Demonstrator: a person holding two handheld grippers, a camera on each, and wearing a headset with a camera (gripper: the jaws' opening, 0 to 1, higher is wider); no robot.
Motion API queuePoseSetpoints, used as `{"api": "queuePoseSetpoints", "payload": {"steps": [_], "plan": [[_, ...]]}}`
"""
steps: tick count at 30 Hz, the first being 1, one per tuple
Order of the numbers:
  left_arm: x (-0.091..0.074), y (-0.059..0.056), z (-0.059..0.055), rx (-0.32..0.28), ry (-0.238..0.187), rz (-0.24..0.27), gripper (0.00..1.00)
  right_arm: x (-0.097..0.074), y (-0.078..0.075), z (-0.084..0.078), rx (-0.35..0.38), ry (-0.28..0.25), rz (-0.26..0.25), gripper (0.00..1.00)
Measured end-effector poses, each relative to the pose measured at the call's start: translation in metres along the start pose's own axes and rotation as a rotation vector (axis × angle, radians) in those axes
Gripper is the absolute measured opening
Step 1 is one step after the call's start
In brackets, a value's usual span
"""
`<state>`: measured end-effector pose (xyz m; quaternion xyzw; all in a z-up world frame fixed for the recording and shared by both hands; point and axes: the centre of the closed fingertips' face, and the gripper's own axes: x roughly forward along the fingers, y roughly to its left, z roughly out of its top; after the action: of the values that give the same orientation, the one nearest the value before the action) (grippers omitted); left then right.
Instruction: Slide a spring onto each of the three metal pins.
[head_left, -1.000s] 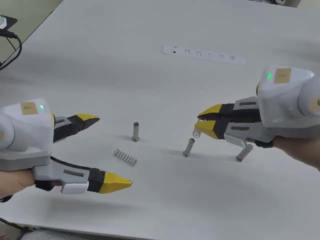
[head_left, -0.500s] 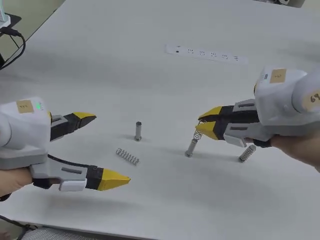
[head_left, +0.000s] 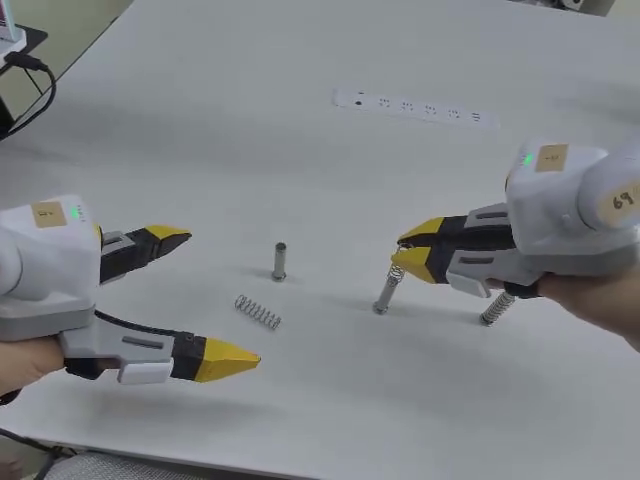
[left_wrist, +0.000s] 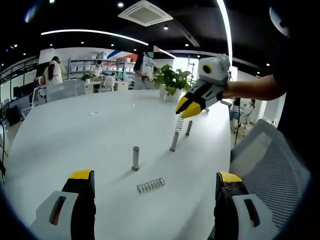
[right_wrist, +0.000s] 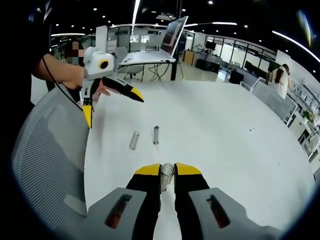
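Observation:
My right gripper (head_left: 408, 255) is shut on a small spring (head_left: 396, 272), whose lower end meets the top of the leaning middle pin (head_left: 383, 295). In the right gripper view the spring (right_wrist: 167, 175) stands between the closed jaws of that gripper (right_wrist: 167, 172). To the right, another pin (head_left: 495, 305) wears a spring. A bare pin (head_left: 279, 260) stands upright on the left, with a loose spring (head_left: 258, 312) lying in front of it. My left gripper (head_left: 210, 296) hovers open, near the loose spring (left_wrist: 150, 185) and the bare pin (left_wrist: 135, 158).
A white power strip (head_left: 415, 107) lies at the back of the white table (head_left: 200, 130). A black cable (head_left: 35, 85) hangs at the far left. A mesh chair (left_wrist: 275, 165) stands beside the table, and people move about far behind.
My right gripper has lowered the held spring slightly onto the tip of the middle pin. The left gripper has stayed open in about the same place.

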<state>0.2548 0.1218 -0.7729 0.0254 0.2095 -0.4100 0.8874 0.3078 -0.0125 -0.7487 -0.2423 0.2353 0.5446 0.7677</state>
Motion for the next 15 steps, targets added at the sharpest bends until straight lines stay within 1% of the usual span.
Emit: {"api": "queuePoseSetpoints", "payload": {"steps": [1,5,9,15], "plan": [[0.0,0.0,0.0,-0.001,0.0,0.0,0.98,0.001,0.001,-0.002,0.003,0.007,0.005,0.06],[-0.001,0.0,0.0,-0.003,-0.002,0.002,0.98,0.002,0.0,-0.004,0.006,0.01,0.006,0.06],[-0.001,0.0,-0.001,-0.007,0.0,0.003,0.98,0.005,0.0,-0.008,-0.004,0.017,0.004,0.06],[-0.002,0.0,-0.002,-0.008,0.002,0.004,0.98,0.01,-0.001,-0.014,0.009,0.023,0.005,0.06]]}}
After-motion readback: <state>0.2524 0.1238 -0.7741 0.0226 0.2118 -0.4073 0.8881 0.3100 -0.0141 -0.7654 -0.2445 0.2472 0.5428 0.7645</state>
